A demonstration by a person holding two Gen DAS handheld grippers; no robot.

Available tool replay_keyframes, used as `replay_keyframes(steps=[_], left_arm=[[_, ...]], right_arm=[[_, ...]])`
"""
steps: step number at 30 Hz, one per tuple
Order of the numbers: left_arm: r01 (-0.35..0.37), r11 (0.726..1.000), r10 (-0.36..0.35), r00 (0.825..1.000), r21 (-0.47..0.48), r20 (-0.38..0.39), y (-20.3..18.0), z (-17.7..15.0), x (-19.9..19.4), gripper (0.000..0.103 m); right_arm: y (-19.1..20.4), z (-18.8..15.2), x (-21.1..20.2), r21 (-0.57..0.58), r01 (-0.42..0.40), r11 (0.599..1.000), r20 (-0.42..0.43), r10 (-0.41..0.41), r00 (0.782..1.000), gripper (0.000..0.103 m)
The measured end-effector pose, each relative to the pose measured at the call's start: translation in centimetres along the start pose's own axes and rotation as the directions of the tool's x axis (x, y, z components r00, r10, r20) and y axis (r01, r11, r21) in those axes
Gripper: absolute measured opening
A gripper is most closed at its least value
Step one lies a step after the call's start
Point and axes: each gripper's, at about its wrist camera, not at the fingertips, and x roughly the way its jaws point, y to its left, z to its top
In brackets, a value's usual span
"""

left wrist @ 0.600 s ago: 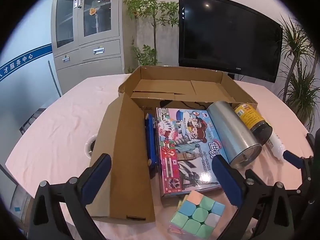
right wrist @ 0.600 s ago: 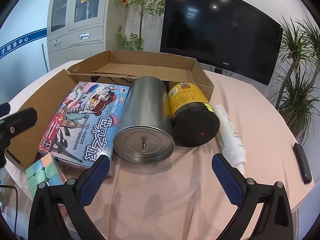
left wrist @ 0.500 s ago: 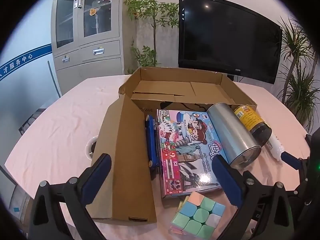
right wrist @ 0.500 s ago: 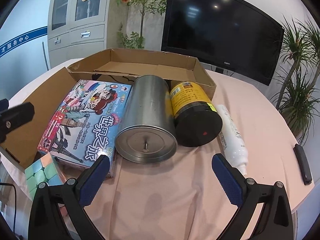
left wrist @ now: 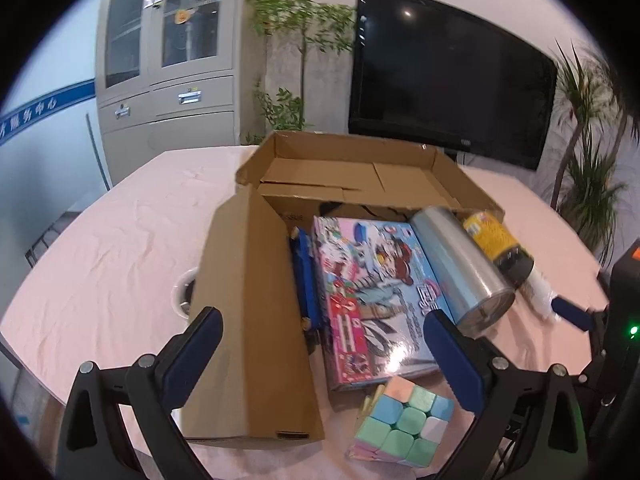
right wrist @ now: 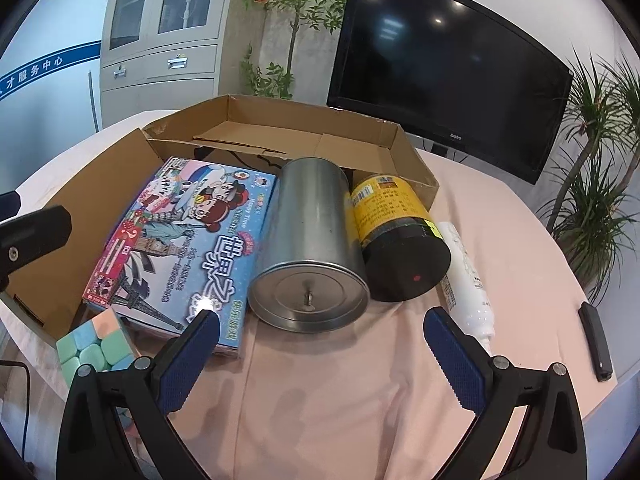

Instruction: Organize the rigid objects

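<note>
An open cardboard box lies on the pink table, its big flap folded out on the left. In front of it lie a colourful game box, a steel canister, a yellow-labelled black jar, a white bottle and a pastel cube. My left gripper is open and empty above the flap and game box. My right gripper is open and empty just short of the canister.
A blue flat item lies between the flap and the game box. A black remote lies near the table's right edge. A TV, plants and a grey cabinet stand behind the table.
Both grippers have shifted slightly back and up from the objects; the left view is a little blurred from motion. Nothing on the table has moved.
</note>
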Motion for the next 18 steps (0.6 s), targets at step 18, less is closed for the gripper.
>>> replay_keyframes(steps=[18], left_arm=[[0.321, 0.875, -0.409, 0.891, -0.363, -0.197, 10.3, -2.5, 4.1, 0.061]], right_arm=[[12.8, 3.2, -5.5, -0.265, -0.618, 0.74, -0.106, 0.615, 0.781, 0.084]])
